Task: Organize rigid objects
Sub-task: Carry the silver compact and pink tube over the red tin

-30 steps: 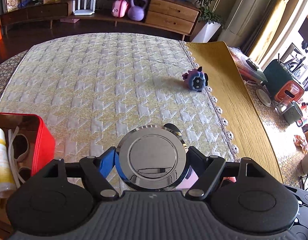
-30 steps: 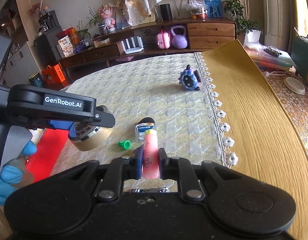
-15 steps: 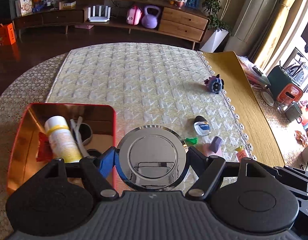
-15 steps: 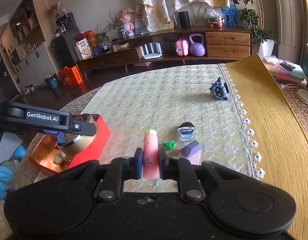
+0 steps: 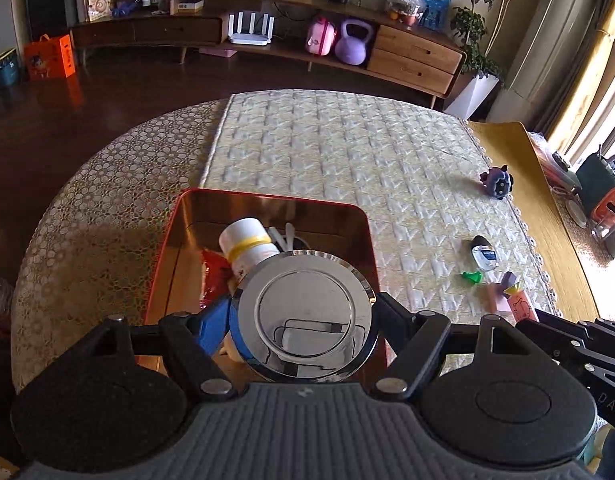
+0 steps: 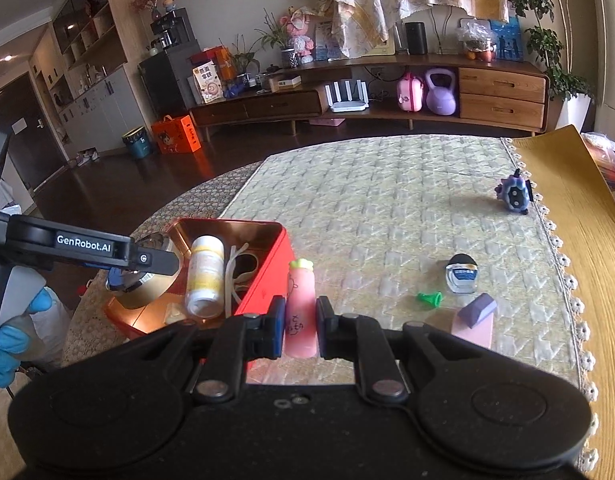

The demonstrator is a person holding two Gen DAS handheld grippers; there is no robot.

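My left gripper (image 5: pixel 303 320) is shut on a round tin with a chrome lid (image 5: pixel 305 316) and holds it over the near part of the red box (image 5: pixel 267 200). In the right wrist view the left gripper (image 6: pixel 147 264) holds the gold-sided tin (image 6: pixel 151 288) above the box's (image 6: pixel 267 256) left end. A white bottle with a yellow band (image 5: pixel 247 244) and white cord lie in the box. My right gripper (image 6: pixel 301 320) is shut on a pink bottle (image 6: pixel 301 308), just right of the box.
On the quilted mat (image 6: pixel 387 200) lie a small black-capped jar (image 6: pixel 461 274), a green piece (image 6: pixel 429 298), a purple and pink block (image 6: pixel 475 316) and a purple toy (image 6: pixel 513 194). A yellow cloth (image 6: pixel 579 216) covers the right side.
My left gripper has carried the tin left, from over the mat to over the red box. My right gripper has moved left with the pink bottle, closer to the box.
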